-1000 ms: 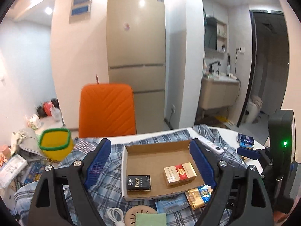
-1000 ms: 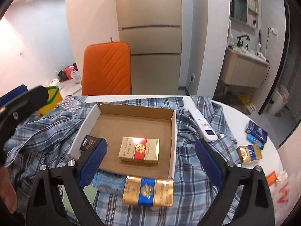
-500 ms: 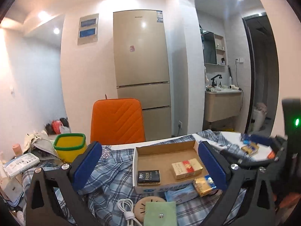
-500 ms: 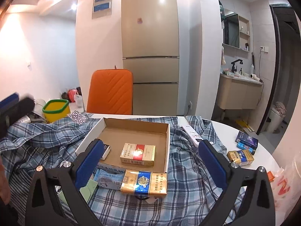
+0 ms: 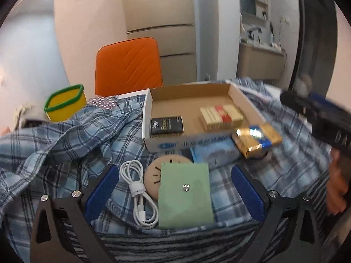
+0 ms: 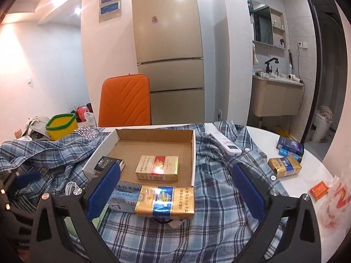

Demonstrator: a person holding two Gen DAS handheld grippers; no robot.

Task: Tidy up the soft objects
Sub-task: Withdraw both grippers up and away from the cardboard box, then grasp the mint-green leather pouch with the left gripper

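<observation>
A blue plaid shirt (image 5: 72, 135) (image 6: 219, 171) lies spread over the table. On it sits an open cardboard box (image 5: 193, 100) (image 6: 153, 146) holding a black pack (image 5: 166, 125) and a red-and-cream pack (image 5: 220, 115) (image 6: 156, 167). A gold-and-blue pack (image 5: 256, 137) (image 6: 165, 201) lies in front of the box. My left gripper (image 5: 173, 188) is open low over a green pad (image 5: 185, 194), a white cable (image 5: 139, 194) and a round wooden disc (image 5: 156, 175). My right gripper (image 6: 175, 188) is open above the gold pack.
A yellow bin with green rim (image 5: 64, 103) (image 6: 61, 126) stands at the left. An orange chair (image 5: 128, 64) is behind the table. A white remote (image 6: 226, 143), more packs (image 6: 284, 164) and an orange packet (image 6: 319, 189) lie on the right.
My left gripper has dropped low and tilted down toward the pad and cable at the front of the table. My right gripper has barely moved.
</observation>
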